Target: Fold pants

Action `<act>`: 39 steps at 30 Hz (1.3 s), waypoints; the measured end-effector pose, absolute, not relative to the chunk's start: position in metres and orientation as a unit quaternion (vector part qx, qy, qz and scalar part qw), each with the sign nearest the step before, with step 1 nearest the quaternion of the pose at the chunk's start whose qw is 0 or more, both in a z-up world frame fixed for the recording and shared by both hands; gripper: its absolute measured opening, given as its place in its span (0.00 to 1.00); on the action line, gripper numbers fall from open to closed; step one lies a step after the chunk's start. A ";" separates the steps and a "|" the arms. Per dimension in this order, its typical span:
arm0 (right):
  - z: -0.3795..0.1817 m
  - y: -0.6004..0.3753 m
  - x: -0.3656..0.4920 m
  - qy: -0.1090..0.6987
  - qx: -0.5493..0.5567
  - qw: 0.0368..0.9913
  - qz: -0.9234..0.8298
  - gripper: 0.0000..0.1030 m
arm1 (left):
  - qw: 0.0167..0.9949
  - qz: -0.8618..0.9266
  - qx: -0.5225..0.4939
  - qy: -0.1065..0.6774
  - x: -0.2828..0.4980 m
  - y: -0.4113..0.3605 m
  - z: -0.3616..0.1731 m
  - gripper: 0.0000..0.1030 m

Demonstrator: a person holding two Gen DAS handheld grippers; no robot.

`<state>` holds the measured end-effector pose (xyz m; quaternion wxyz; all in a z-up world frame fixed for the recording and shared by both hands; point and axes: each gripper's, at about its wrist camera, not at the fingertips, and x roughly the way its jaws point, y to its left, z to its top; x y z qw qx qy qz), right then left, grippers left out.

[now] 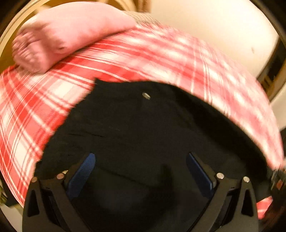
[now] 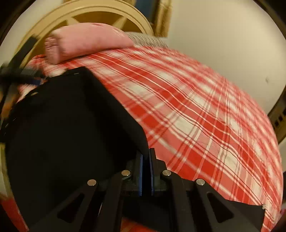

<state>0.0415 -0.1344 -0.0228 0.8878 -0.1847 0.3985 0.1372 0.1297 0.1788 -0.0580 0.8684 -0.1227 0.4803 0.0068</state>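
Note:
The black pants [image 1: 139,125] lie on a red and white plaid bedspread [image 1: 160,58], with a metal button [image 1: 146,95] showing near their upper edge. My left gripper [image 1: 140,160] is open just above the pants, its blue pads [image 1: 84,171] spread wide with black fabric between and beneath them. In the right wrist view the pants [image 2: 62,128] fill the left side over the plaid bedspread [image 2: 205,116]. My right gripper [image 2: 146,157] is shut on the pants' right edge, fabric pinched between its blue pads. The left gripper shows blurred at the far left of that view [image 2: 17,75].
A pink pillow [image 1: 71,32] lies at the head of the bed, also in the right wrist view [image 2: 85,41]. A tan headboard [image 2: 100,12] stands behind it. A cream wall [image 2: 223,44] runs along the bed's right side.

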 end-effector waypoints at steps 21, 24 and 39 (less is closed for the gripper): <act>-0.043 -0.121 -0.041 0.369 -0.159 0.904 0.147 0.05 | 0.824 0.006 -0.208 0.527 0.182 0.187 -0.047 0.73; -0.018 -0.130 -0.040 0.355 -0.126 0.914 0.152 0.05 | 0.814 -0.056 -0.267 0.513 0.167 0.195 -0.050 0.25; 0.001 -0.104 -0.153 0.378 -0.156 0.888 0.210 0.05 | 0.864 -0.120 -0.267 0.410 -0.015 0.248 0.002 0.15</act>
